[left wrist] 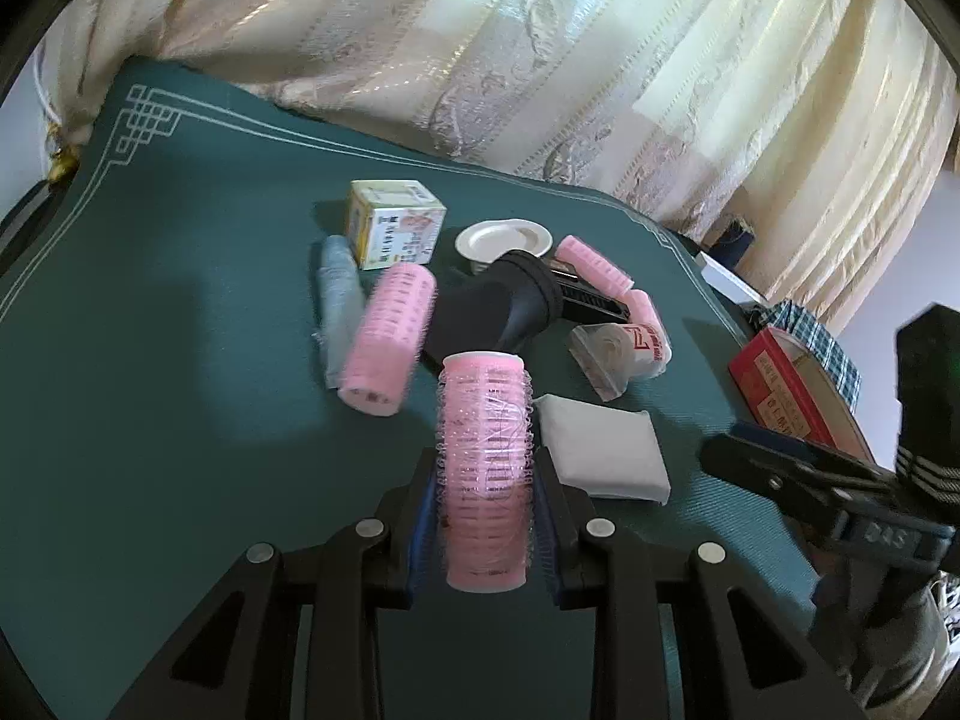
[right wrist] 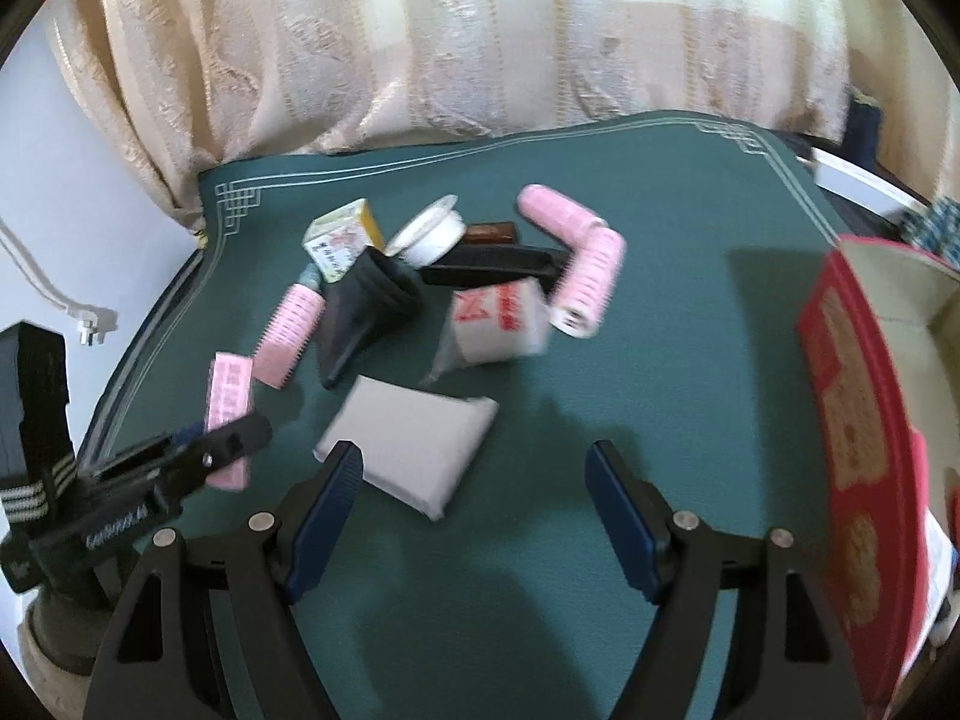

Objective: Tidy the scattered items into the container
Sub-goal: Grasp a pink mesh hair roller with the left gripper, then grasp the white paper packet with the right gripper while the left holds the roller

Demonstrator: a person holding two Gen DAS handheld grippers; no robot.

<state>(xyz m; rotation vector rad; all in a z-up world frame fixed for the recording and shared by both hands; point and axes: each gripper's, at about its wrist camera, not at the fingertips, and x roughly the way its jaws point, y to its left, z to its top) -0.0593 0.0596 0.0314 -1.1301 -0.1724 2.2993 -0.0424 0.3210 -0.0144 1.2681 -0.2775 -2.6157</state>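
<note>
My left gripper (left wrist: 485, 468) is shut on a pink hair roller (left wrist: 486, 468), held above the green mat; the roller also shows in the right wrist view (right wrist: 229, 396). My right gripper (right wrist: 477, 468) is open and empty over the mat, just right of a white folded pack (right wrist: 408, 441). The red cardboard box (right wrist: 864, 444) stands open at the right edge. Scattered in the middle lie more pink rollers (right wrist: 579, 264), a black nozzle (right wrist: 366, 306), a white sachet (right wrist: 504, 318), a white jar lid (right wrist: 429, 231), a small carton (right wrist: 342, 240) and a black comb (right wrist: 492, 264).
The green mat (right wrist: 690, 228) covers the table, with cream curtains (right wrist: 480, 30) behind. In the left wrist view the red box (left wrist: 792, 390) sits at the right table edge beside a checked cloth (left wrist: 810, 324). A blue-grey tube (left wrist: 339, 306) lies by a loose roller (left wrist: 390, 339).
</note>
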